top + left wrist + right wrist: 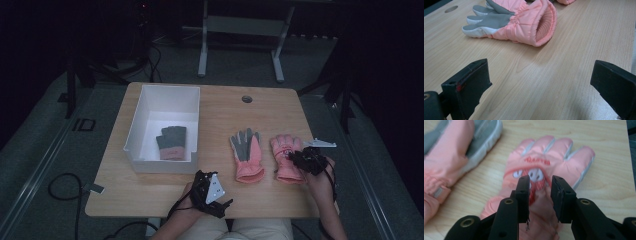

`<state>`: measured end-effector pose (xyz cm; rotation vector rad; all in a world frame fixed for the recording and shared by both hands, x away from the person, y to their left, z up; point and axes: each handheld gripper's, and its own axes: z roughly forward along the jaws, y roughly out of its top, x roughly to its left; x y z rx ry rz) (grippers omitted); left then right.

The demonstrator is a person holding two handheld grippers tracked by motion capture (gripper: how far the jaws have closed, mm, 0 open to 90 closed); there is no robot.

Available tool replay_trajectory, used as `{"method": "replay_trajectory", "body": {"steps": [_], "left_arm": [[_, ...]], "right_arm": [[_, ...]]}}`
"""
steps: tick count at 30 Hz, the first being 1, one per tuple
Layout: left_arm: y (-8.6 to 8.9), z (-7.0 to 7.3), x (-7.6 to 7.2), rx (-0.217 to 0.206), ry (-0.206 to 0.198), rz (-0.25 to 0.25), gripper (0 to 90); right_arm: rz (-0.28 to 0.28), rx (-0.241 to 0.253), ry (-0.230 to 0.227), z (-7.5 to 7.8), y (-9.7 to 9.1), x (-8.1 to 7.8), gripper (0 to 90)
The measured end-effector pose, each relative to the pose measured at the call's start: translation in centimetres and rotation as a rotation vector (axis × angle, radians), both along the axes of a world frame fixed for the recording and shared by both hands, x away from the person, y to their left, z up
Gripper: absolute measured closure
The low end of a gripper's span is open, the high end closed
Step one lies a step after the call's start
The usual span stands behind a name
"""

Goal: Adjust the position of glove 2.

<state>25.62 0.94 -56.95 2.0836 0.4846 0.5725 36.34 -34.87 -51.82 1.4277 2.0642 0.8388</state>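
Two pink winter gloves lie on the wooden table (pixel 220 112). The middle glove (pixel 247 155) (pixel 519 22) (pixel 451 157) lies grey palm up, its cuff toward the person. The right glove (pixel 284 150) (pixel 549 155) lies back up and shows a red logo. My right gripper (pixel 300 157) (pixel 539 181) hangs over that glove's back, jaws a short way apart, with pink fabric showing in the gap and no clear pinch. My left gripper (pixel 220 196) (pixel 541 66) rests near the front edge, open wide and holding nothing, pointing at the middle glove's cuff.
A white box (pixel 135 130) stands at the table's left with a dark grey and pink glove (pixel 172 142) inside. There is a round cable hole (pixel 247 99) (pixel 451 9) near the far edge. Beyond the table is a metal frame on the floor (pixel 240 45).
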Motion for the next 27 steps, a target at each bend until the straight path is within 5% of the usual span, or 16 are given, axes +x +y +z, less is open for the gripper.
{"method": "replay_trajectory", "body": {"steps": [3,10,15,20,27], "left_arm": [[0.0,0.0,0.0,0.003,0.0,0.0,2.2],[0.0,0.0,-0.1,0.004,-0.002,-0.004,2.2],[-0.1,-0.1,-0.1,0.005,0.0,-0.006,2.3],[-0.1,-0.1,0.0,0.0,0.002,0.0,2.3],[0.0,0.0,0.0,-0.006,0.003,-0.001,2.3]], "right_arm": [[-0.02,0.019,0.014,-0.6,0.0,0.0,68.4],[-0.051,-0.056,0.034,-1.5,0.8,0.2,78.3],[-0.087,-0.031,0.043,-1.5,1.1,0.4,87.2],[-0.093,-0.001,0.043,0.1,0.9,0.4,88.5],[-0.088,0.026,-0.071,4.9,1.8,-0.5,88.6]]}}
